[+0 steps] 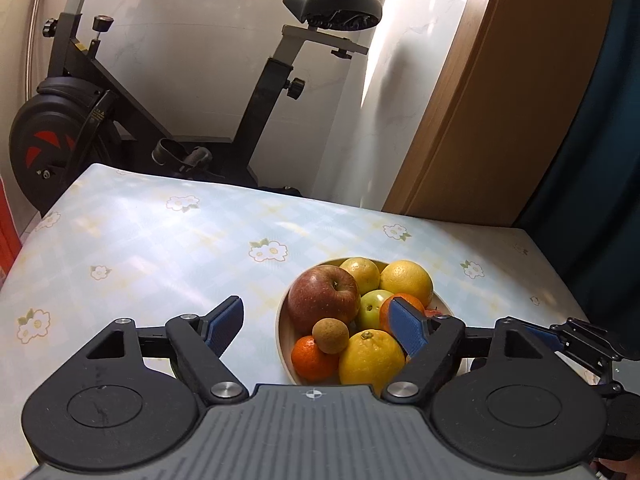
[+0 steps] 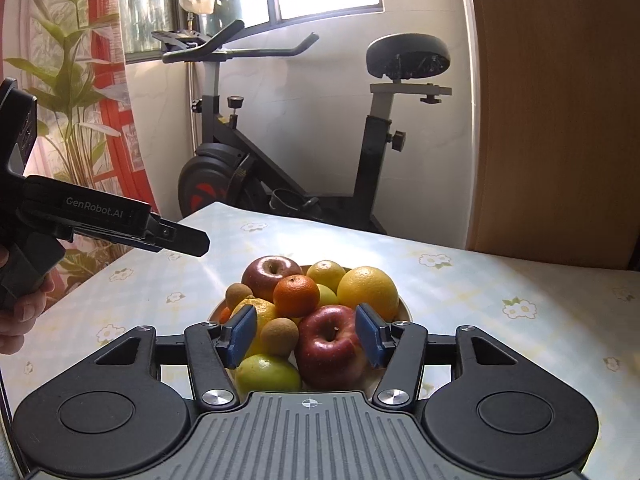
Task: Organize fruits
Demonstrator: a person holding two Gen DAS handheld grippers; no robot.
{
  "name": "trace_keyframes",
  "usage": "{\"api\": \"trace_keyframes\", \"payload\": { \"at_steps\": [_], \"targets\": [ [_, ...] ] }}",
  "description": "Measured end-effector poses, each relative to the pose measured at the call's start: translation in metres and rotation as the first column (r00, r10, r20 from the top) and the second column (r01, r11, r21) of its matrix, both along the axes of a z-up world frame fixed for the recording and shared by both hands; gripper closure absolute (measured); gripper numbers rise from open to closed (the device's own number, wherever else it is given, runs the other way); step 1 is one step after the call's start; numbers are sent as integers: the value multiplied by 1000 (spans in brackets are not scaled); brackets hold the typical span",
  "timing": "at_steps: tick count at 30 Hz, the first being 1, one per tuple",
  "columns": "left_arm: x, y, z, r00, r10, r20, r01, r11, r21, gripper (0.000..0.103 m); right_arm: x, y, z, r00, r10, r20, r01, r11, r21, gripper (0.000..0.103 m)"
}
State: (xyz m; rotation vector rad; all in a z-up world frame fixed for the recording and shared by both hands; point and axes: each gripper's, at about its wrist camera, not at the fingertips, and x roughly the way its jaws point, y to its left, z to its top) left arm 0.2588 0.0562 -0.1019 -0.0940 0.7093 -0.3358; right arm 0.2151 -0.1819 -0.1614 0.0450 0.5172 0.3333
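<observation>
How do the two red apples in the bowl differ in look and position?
In the right wrist view, the near apple sits at the front of the bowl, framed by the right gripper; the far apple sits at the back left. The near apple is darker red and tilted toward the camera; the far apple is paler and streaked. Both show their stem dimples, and neither is gripped.
</observation>
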Motion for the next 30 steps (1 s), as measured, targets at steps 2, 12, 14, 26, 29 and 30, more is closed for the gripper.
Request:
{"api": "trace_keyframes", "payload": {
  "at_steps": [2,12,14,26,29,30],
  "targets": [
    [-12,1,9,999,7,39,-8,1000,25,11,-7,-3,9,999,-41,14,41,999,-1,36],
    [-67,9,48,988,51,145,-59,997,48,3,-45,-18,51,981,-182,66,180,983,26,0],
    [-76,8,56,984,60,165,-69,996,50,3,-52,-20,59,979,-196,64,194,980,33,0],
    [-129,-2,94,965,68,254,-94,992,90,3,-96,-16,105,967,-237,93,234,971,41,0],
    [-136,-4,99,962,72,262,-100,990,97,3,-102,-15,113,967,-235,96,232,972,40,0],
    [-138,-5,100,962,71,263,-101,990,101,3,-106,-14,116,966,-237,98,235,971,38,0]
  ]
}}
